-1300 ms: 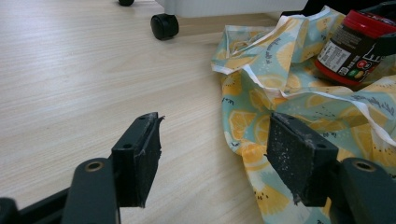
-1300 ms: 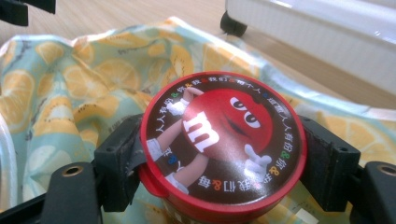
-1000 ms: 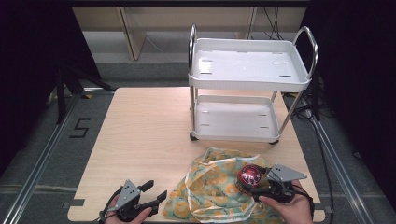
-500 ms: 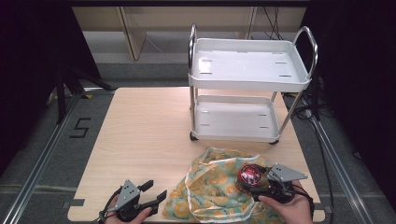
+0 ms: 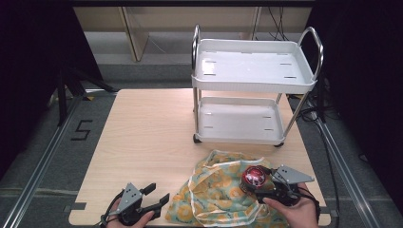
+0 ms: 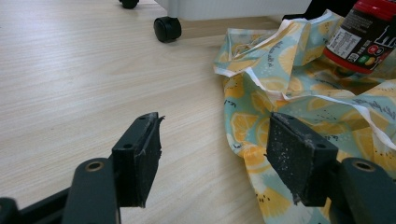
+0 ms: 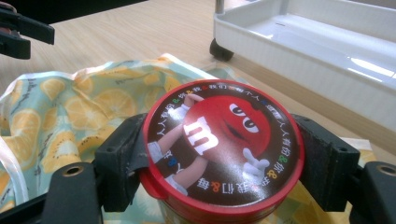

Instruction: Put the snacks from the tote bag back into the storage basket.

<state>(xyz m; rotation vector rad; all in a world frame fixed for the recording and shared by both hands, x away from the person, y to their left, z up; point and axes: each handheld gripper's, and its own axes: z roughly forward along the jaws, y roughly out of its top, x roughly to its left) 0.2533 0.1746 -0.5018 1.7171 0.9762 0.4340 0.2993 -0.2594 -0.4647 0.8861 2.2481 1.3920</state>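
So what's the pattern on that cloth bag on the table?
The cloth bag is pale teal, printed with yellow lemon slices and edged in white; the left gripper view shows it best.

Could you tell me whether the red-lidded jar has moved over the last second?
No. The red-lidded jar sits in the right gripper at the same spot below the cart and over the cloth bag.

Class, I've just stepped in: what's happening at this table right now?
A person works two tongs at a wooden table. The right tongs are clamped on a red-lidded candy jar above a lemon-print cloth bag. The left tongs sit open beside the bag, holding nothing. A white two-shelf cart stands behind, its shelves bare.
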